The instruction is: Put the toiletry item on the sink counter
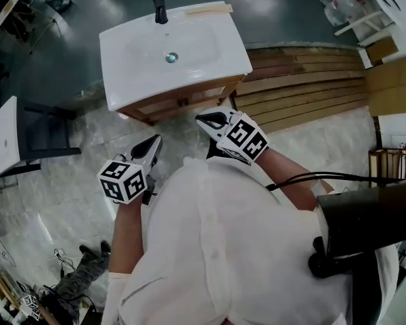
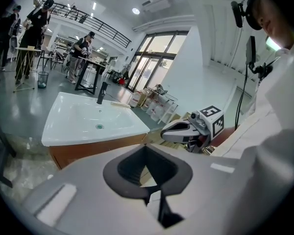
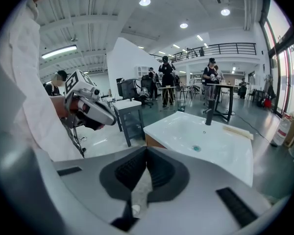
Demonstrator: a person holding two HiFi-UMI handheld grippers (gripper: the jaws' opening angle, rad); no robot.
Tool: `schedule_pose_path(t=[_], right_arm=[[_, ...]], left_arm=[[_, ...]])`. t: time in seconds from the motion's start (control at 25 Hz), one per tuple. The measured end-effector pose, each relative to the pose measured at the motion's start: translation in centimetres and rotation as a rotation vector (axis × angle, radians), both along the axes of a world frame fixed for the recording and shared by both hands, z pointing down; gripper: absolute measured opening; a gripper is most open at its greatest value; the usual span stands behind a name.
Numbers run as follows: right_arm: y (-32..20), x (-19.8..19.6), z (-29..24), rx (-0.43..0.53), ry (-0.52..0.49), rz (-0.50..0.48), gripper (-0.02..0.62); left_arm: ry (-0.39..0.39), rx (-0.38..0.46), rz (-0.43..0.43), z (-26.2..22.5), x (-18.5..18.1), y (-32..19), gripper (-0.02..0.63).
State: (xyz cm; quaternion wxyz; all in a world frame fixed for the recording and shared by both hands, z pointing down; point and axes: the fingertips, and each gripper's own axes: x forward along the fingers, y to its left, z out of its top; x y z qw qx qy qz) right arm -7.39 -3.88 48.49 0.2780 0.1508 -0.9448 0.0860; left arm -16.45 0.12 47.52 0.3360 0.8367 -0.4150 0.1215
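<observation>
A white sink counter [image 1: 220, 56] on a wooden cabinet stands in front of me, with a black faucet [image 1: 160, 9] at its back edge. A flat beige toiletry item [image 1: 208, 9] lies on the counter's back right corner; it also shows in the left gripper view [image 2: 120, 104] and the right gripper view [image 3: 237, 131]. My left gripper [image 1: 153, 143] hovers below the cabinet's front, shut and empty. My right gripper [image 1: 206, 119] is beside it, nearer the cabinet, also shut with nothing between its fingers. Each gripper sees the other: the right gripper [image 2: 174, 132] and the left gripper [image 3: 110, 120].
Wooden planks [image 1: 304, 87] lie on the floor right of the cabinet. A white table [image 1: 3, 137] with a dark frame stands at the left. Shelving with bottles [image 1: 338, 5] is at the top right. People stand at tables far behind the sink.
</observation>
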Motion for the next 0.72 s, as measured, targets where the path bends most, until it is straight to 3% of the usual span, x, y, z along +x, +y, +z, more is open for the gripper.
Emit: schedule_pose_path(t=[0.4, 0.72], right_arm=[[-0.5, 2.0, -0.2, -0.002, -0.013, 0.029, 0.006], [-1.9, 6.0, 0.3, -0.021, 0.003, 0.097, 0.006]], left_arm=[[-0.008, -0.013, 0.041, 0.1, 2.3, -0.6, 0.006], [0.003, -0.022, 0.11, 0.7, 5.6, -3.1, 0.006]])
